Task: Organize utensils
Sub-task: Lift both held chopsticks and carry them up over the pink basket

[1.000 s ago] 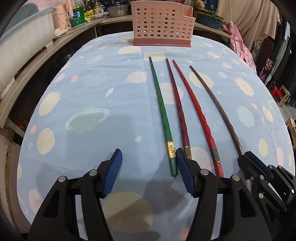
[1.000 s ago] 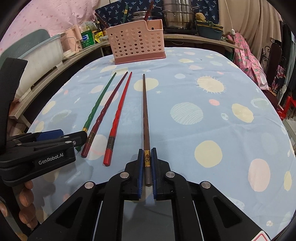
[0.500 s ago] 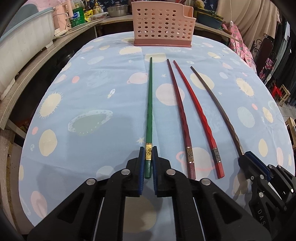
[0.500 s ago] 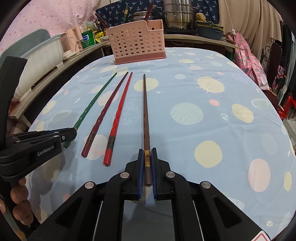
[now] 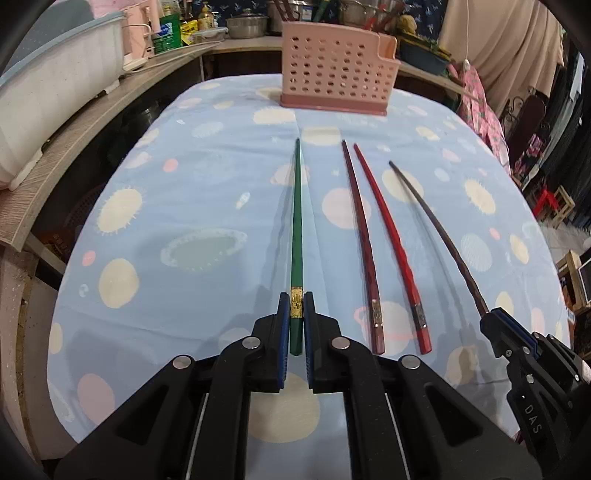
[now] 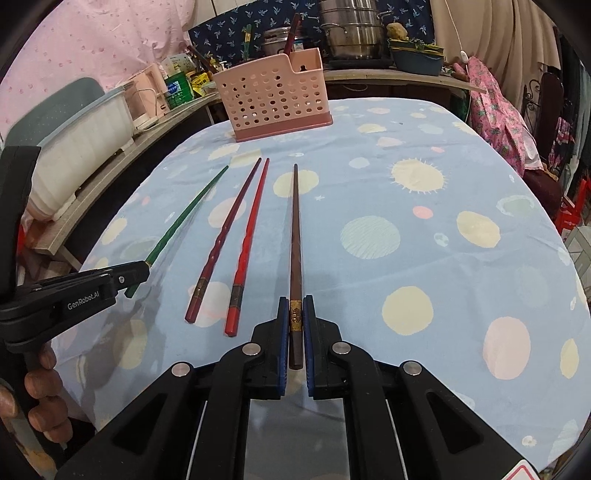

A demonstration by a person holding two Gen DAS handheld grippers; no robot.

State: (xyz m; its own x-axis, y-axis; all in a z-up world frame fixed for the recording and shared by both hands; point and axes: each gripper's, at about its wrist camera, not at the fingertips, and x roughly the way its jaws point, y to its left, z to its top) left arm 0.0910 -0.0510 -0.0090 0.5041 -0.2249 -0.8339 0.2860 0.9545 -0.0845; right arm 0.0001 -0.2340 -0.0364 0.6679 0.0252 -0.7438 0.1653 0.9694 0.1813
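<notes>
Four chopsticks occupied the near half of a table draped in a blue planet-print cloth (image 5: pixel 184 206), fanned toward 12 o'clock. At the left, the left gripper (image 5: pixel 296 321) was clamped on the butt of the green chopstick (image 5: pixel 296 229), its blue pads pressing either side of the gold band. The maroon chopstick (image 5: pixel 360 236) and red chopstick (image 5: pixel 391 236) lay flat, nearly side by side, touched by neither tool. At the right, the right gripper (image 6: pixel 295 317) pinched the dark brown chopstick (image 6: pixel 295 236) at its band. Open cloth extended right of the brown stick to the rounded table edge at 3 o'clock. A pink perforated caddy (image 6: pixel 273 99) stood at 12 o'clock near the far edge; a red-handled utensil and a green one appeared to rise from it, though whether they stood inside it could not be told. A wooden counter (image 5: pixel 85 129) with a white bin (image 5: pixel 55 92) bordered the table at 9 to 10 o'clock. Steel pots (image 6: pixel 351 29) stood behind the caddy.
</notes>
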